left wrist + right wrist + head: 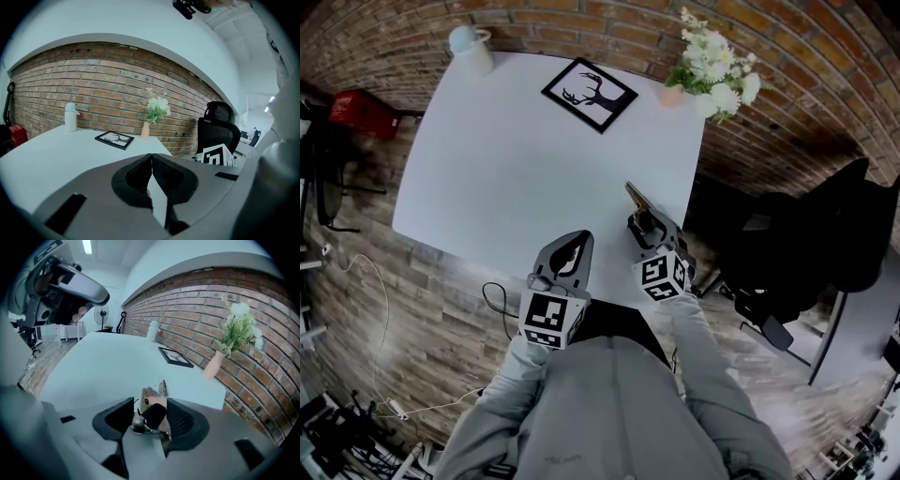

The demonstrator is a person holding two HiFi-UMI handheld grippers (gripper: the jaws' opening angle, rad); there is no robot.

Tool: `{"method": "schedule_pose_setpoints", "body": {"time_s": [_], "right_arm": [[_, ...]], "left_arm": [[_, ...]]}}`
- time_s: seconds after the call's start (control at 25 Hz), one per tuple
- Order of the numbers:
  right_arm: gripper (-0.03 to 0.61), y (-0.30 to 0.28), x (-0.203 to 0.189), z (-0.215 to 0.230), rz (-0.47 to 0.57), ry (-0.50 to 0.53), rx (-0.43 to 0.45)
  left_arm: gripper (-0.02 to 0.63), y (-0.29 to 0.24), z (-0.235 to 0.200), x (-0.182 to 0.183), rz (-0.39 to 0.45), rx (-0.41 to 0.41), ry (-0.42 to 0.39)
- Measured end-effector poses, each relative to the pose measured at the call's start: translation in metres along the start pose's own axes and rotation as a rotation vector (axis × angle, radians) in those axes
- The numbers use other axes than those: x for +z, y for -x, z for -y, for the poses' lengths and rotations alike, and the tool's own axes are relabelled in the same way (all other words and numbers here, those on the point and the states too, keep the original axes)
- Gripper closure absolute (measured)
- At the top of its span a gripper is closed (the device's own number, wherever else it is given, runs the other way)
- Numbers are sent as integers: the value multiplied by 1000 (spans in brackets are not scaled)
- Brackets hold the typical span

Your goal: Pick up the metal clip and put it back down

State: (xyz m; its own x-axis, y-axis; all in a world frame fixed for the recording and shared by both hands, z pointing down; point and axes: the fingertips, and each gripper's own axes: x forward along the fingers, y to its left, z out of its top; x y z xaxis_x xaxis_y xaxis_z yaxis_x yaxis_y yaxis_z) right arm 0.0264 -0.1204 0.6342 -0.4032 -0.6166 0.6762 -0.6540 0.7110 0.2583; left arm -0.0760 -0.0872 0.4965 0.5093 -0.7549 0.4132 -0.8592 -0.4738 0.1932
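Grippers, two: left gripper [151, 157] closed empty, right gripper [150, 403] open around one metal clip [153, 413].

The person stands with both forearms held forward, the left sleeve [502, 398] and the right sleeve [712, 375] side by side, a gripper in each hand. The left gripper [151, 161] points ahead and only slightly downward, its jaws pressed together with nothing between them. The right gripper [151, 417] tilts down more steeply and reaches a little further out. Its jaws stand apart, with the metal clip [151, 399] between them, close against one jaw with a clear gap at the other, so it is not clamped. The left marker cube [548, 317] and the right marker cube [663, 275] face up toward the person's head.
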Motion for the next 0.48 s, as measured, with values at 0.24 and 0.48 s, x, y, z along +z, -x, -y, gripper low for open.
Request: {"method": "schedule_pose_setpoints", "body": {"time_s": [0.24,0.48], "right_arm": [[359,11,10,2,32,-26,5],[354,34,30,5,91,-96,32]], "left_arm": [[588,6,-2,5,18,6,-8],[588,12,2,11,43,5,-23]]}}
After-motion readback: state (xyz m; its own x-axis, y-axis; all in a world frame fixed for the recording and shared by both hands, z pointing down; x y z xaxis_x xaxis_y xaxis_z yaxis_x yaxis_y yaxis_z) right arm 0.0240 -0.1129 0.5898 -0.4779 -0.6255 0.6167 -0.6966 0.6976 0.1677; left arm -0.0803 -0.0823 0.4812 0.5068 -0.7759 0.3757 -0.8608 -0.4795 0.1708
